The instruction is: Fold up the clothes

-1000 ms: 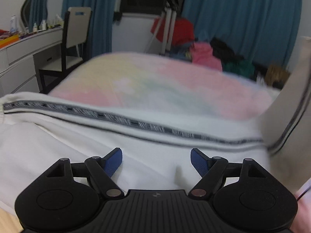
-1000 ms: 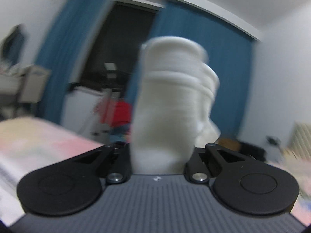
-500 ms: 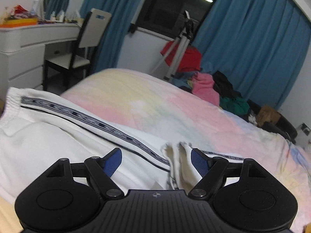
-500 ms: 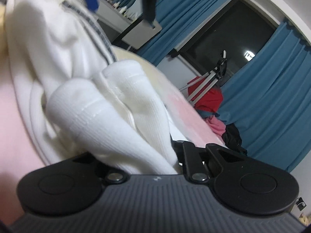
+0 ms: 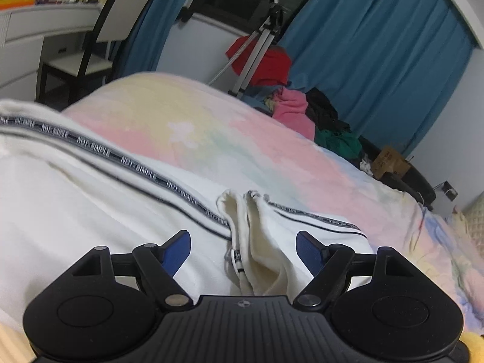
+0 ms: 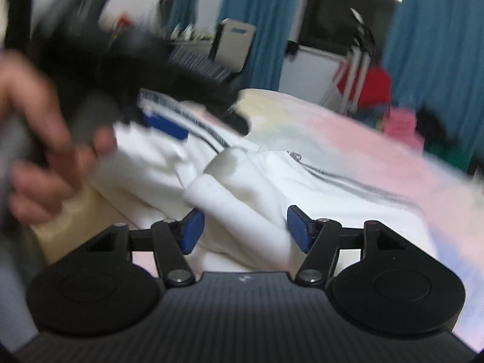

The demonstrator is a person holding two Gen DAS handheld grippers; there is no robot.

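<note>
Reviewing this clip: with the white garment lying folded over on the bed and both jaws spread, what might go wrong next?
1. The right gripper has jaws opening around the ribbed cuffs; the loose cuffs may spring back and undo the fold.
2. The left gripper hovers open over the drawstring; closing here might catch the cord and drag the white garment.
3. The garment's edge lies near the side of the bed; a tug might slide it off.

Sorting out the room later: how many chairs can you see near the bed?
1. The chair stands at the white desk, beyond the far left corner of the bed, beside the blue curtain. Others may be out of view.
</note>
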